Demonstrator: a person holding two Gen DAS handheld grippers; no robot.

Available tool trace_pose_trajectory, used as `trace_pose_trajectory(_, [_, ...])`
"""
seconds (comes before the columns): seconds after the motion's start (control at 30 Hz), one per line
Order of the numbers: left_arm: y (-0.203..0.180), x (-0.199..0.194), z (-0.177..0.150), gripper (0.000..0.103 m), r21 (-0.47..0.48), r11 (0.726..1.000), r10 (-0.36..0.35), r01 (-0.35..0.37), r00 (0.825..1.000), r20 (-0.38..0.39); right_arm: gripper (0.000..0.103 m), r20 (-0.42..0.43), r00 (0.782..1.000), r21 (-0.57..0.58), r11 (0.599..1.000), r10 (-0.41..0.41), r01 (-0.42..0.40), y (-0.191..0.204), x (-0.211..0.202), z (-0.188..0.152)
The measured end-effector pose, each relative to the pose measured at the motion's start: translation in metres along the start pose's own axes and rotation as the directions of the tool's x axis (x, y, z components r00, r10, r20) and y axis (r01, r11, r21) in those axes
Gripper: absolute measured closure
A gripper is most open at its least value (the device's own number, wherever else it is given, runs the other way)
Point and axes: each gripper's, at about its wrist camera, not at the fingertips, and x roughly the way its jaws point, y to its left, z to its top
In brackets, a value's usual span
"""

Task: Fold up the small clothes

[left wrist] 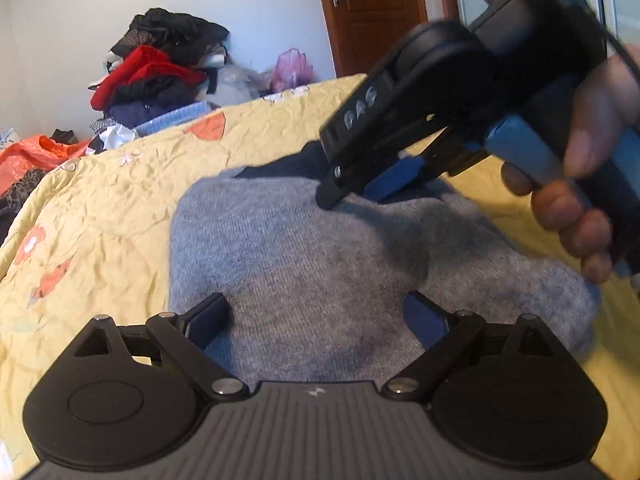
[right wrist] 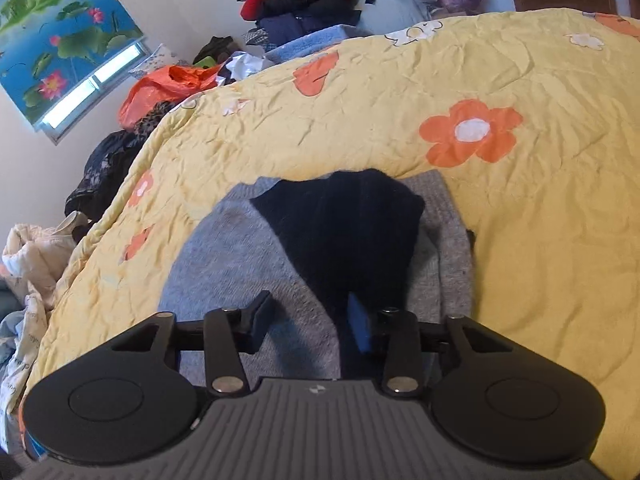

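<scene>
A grey knitted garment [left wrist: 304, 256] with a dark navy panel [right wrist: 348, 232] lies folded on the yellow flowered bedspread [left wrist: 120, 192]. My left gripper [left wrist: 316, 320] is open and hovers low over the near part of the grey cloth, empty. My right gripper [right wrist: 310, 322] is open, its fingers over the seam between the grey cloth [right wrist: 224, 264] and the navy panel. In the left wrist view the right gripper [left wrist: 352, 192] comes in from the upper right, tips down on the cloth's far edge, held by a hand [left wrist: 580, 184].
The bedspread [right wrist: 520, 200] covers the whole bed. A heap of red and dark clothes [left wrist: 160, 68] stands beyond the far edge, with an orange bag [right wrist: 168, 88] and more clothes [right wrist: 36, 264] off the left side. A wooden door [left wrist: 372, 8] is behind.
</scene>
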Motion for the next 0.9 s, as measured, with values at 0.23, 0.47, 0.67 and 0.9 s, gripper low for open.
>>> trace_pose_trajectory(0.23, [0.019,-0.052,-0.010,0.006,-0.054,0.998,0.031,-0.027,0.996,0.078,0.053,0.083,0.995,-0.023,0.998,-0.054,0.056,0.012,-0.057,-0.015])
trace_pose_trajectory(0.47, [0.029,-0.113,-0.064,0.005,-0.258,0.960,0.100,-0.106,0.994,-0.036,0.025,0.232,0.964,-0.107,0.982,-0.129,0.157,0.035,-0.153,-0.135])
trace_pose_trajectory(0.67, [0.013,-0.099,-0.071,0.005,-0.209,0.969,0.106,-0.135,0.984,-0.144,0.014,0.122,0.946,-0.144,0.937,-0.301,0.317,0.042,-0.136,-0.191])
trace_pose_trajectory(0.9, [0.030,-0.083,-0.075,0.000,-0.351,0.923,0.081,-0.157,0.972,-0.221,0.000,0.037,0.879,-0.107,0.873,-0.476,0.477,0.048,-0.103,-0.168])
